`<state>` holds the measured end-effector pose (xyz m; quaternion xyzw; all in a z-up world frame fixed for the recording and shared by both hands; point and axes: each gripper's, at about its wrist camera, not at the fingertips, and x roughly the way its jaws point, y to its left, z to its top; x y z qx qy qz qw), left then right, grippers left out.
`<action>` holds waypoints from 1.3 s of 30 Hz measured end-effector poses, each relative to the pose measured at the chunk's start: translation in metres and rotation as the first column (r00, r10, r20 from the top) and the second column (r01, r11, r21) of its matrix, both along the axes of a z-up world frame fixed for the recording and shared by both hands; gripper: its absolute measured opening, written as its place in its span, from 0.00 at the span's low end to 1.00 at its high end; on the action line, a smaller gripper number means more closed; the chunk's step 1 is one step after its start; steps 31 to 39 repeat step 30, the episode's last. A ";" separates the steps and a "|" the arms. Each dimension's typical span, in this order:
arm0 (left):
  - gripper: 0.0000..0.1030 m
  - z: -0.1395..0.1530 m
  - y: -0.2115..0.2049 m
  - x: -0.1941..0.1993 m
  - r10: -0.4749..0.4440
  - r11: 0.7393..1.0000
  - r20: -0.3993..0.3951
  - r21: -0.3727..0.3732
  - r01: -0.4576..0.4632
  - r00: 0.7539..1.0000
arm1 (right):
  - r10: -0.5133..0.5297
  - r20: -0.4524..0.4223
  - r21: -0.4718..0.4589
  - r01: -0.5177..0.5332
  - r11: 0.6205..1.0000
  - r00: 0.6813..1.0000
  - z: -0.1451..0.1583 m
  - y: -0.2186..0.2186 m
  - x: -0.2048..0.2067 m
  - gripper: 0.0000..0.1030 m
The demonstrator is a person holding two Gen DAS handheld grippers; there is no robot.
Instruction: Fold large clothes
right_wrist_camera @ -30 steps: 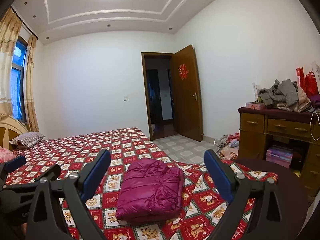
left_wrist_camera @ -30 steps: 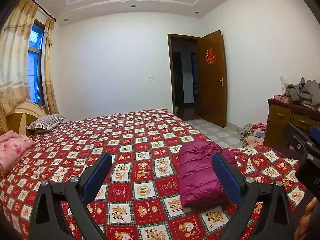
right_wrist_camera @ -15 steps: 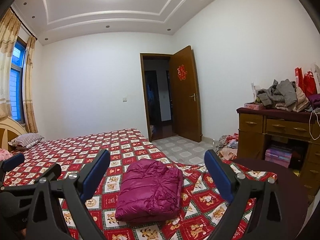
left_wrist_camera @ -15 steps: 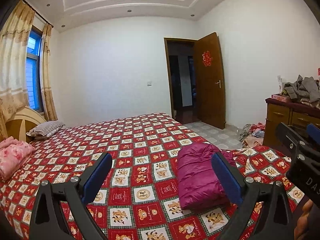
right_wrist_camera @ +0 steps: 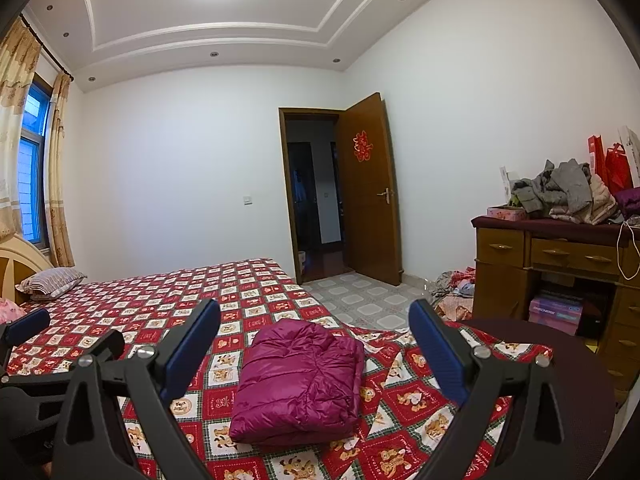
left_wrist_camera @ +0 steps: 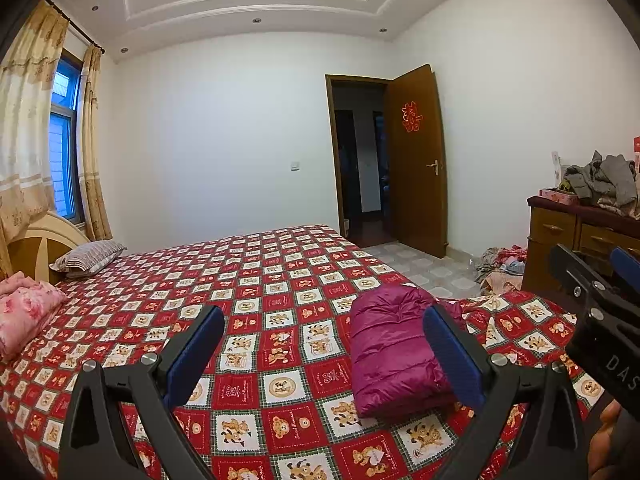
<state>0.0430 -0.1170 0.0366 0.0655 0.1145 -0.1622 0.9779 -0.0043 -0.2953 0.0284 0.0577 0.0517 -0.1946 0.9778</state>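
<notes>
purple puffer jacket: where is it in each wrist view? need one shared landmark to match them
Left wrist: folded purple puffer jacket lies right of centre on the bed, partly behind the right finger.
Right wrist: jacket at lower centre, framed between both fingers.
Shared landmark: open brown door.

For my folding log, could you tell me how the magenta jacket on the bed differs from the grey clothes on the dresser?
The magenta jacket is folded into a neat bundle; the grey clothes lie in a loose heap. The jacket is glossy and quilted, the grey clothes matte. The jacket lies on the bedspread, the heap on the dresser. Neither is being held.
</notes>
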 end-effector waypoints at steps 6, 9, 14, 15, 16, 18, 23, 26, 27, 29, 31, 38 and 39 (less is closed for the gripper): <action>0.97 -0.001 0.001 -0.001 -0.010 1.000 -0.007 -0.006 0.010 1.000 | -0.001 0.000 0.002 0.001 1.000 1.000 0.000 0.000 0.000 0.94; 0.97 -0.001 0.002 -0.001 -0.026 1.000 -0.013 -0.012 0.026 1.000 | -0.002 0.000 0.003 0.002 1.000 1.000 0.000 0.000 0.000 0.94; 0.97 0.000 0.003 0.000 -0.076 0.997 -0.040 -0.035 0.074 0.996 | -0.004 0.001 -0.001 0.004 1.000 1.000 0.001 -0.001 0.000 0.94; 0.97 0.000 0.003 0.001 -0.078 0.996 -0.042 -0.036 0.076 0.996 | -0.005 0.001 -0.001 0.005 1.000 1.000 0.001 -0.001 0.001 0.94; 0.97 0.000 0.003 0.001 -0.071 0.997 -0.039 -0.033 0.070 0.997 | -0.004 0.001 0.000 0.004 1.000 1.000 0.001 -0.001 0.001 0.94; 0.97 -0.001 0.003 0.002 -0.064 0.998 -0.040 -0.029 0.063 0.997 | 0.000 0.002 0.002 0.000 1.000 1.000 0.000 -0.001 0.001 0.94; 0.97 -0.003 0.004 0.008 -0.054 0.998 -0.055 -0.022 0.053 0.997 | -0.006 -0.009 0.008 0.006 1.000 1.000 -0.001 -0.002 0.003 0.94; 0.97 -0.006 0.005 0.013 -0.056 0.998 -0.079 -0.028 0.054 0.995 | -0.008 -0.023 0.018 0.008 1.000 1.000 -0.003 -0.003 0.005 0.94; 0.97 -0.006 0.006 0.014 -0.054 0.998 -0.087 -0.029 0.051 0.995 | -0.009 -0.027 0.021 0.009 1.000 1.000 -0.004 -0.003 0.006 0.94; 0.97 -0.008 0.008 0.017 -0.048 0.999 -0.093 -0.028 0.046 0.995 | -0.011 -0.032 0.021 0.012 1.000 0.999 -0.005 -0.003 0.006 0.94; 0.97 -0.008 0.008 0.018 -0.044 0.999 -0.095 -0.027 0.042 0.995 | -0.013 -0.035 0.020 0.014 1.000 0.999 -0.005 -0.003 0.007 0.94; 0.97 -0.008 0.008 0.018 -0.044 0.999 -0.095 -0.027 0.042 0.995 | -0.013 -0.035 0.020 0.014 1.000 0.999 -0.005 -0.003 0.007 0.94; 0.97 -0.008 0.008 0.018 -0.044 0.999 -0.095 -0.027 0.042 0.995 | -0.013 -0.035 0.020 0.014 1.000 0.999 -0.005 -0.003 0.007 0.94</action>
